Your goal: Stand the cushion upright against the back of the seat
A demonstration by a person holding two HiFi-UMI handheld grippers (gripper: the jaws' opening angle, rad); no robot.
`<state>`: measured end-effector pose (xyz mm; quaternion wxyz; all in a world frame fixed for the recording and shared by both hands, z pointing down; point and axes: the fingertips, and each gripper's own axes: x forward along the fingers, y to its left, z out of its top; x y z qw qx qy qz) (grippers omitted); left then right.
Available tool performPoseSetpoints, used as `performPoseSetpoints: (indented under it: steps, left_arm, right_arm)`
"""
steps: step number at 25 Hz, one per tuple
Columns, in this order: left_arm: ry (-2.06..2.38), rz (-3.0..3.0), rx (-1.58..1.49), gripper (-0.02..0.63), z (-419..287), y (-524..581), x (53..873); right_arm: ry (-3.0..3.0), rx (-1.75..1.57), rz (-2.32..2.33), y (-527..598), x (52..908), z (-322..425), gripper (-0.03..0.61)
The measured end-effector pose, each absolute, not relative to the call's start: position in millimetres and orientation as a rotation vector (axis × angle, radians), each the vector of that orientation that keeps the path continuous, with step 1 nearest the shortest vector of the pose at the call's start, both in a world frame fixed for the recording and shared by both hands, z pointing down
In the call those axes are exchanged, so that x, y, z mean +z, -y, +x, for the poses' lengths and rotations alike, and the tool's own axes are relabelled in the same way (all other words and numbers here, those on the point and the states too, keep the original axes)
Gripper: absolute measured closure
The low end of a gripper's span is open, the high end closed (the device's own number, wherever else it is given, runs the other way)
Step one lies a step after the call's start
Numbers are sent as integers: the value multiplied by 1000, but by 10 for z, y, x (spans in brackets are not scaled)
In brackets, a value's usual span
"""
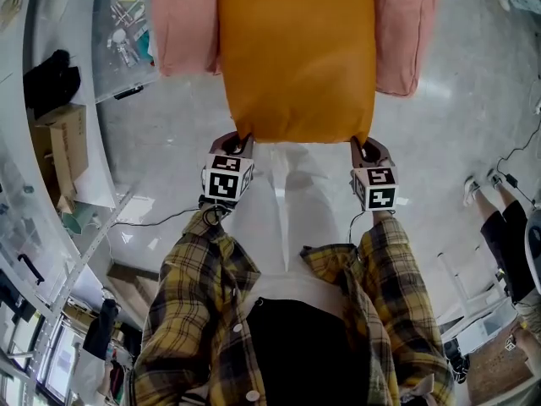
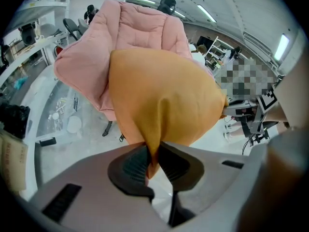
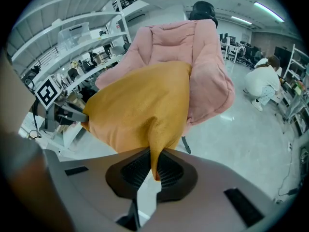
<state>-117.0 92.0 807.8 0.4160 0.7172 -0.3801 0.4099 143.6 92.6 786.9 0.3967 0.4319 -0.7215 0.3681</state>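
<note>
An orange cushion (image 1: 296,53) lies over the seat of a pink padded chair (image 1: 406,32), its near edge lifted off the seat. My left gripper (image 1: 245,139) is shut on the cushion's near left corner (image 2: 153,151). My right gripper (image 1: 362,142) is shut on the near right corner (image 3: 155,161). In both gripper views the fabric is pinched flat between the black ribbed pads (image 2: 133,166) (image 3: 169,170). The pink chair back (image 2: 140,28) (image 3: 183,37) rises behind the cushion (image 2: 164,100) (image 3: 140,105).
White shelving with boxes and clear bins (image 1: 51,142) lines the left. A person's legs and shoes (image 1: 499,201) are at the right of the glossy floor (image 1: 456,117). A person crouches by shelves at the far right (image 3: 263,83). The chair's base and castors (image 2: 108,127) show under the seat.
</note>
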Motion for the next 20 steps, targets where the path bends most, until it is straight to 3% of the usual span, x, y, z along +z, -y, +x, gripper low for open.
performPoseSetpoints:
  steps: [20]
  left_arm:
    - [1120,1918,825,569,-1357,-233,6596]
  right_arm:
    - [1979,795,1335,-260,6311,1294,545]
